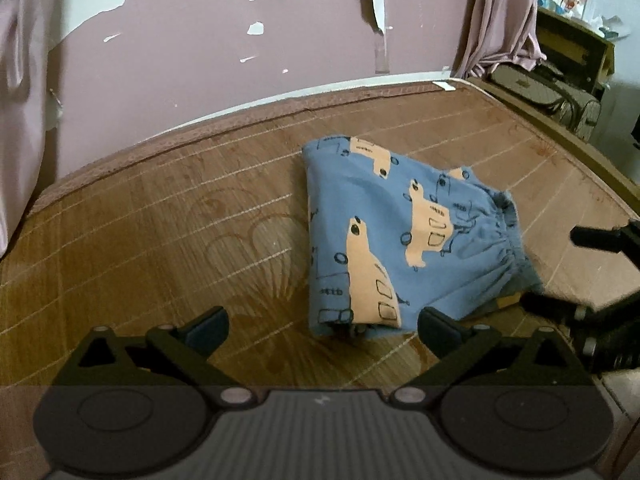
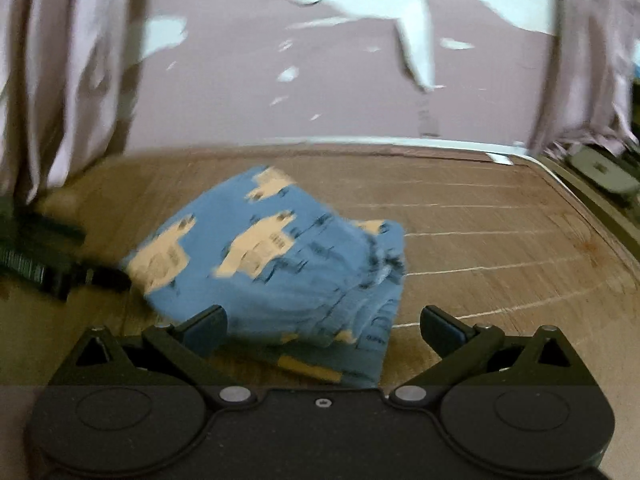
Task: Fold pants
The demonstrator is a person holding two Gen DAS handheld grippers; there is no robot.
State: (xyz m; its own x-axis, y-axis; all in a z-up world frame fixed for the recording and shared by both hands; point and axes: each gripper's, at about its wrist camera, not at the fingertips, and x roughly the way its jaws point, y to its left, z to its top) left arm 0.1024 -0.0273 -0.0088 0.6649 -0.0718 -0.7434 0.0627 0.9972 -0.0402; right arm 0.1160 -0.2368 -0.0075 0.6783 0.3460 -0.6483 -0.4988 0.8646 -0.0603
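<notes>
In the left wrist view the left gripper (image 1: 322,328) hung with fingers apart, the folded blue pants (image 1: 404,236) at one o'clock on the woven mat (image 1: 160,240), while the blurred right wrist view showed the right gripper (image 2: 322,330) spread wide, pants (image 2: 280,264) at eleven o'clock.

I see a bed topped with a brown woven mat (image 1: 160,216) against a mauve wall (image 1: 224,40) with peeling paint. Pink curtains (image 1: 504,12) hang beside it; a patterned bag (image 1: 548,92) sits past the bed's edge.
</notes>
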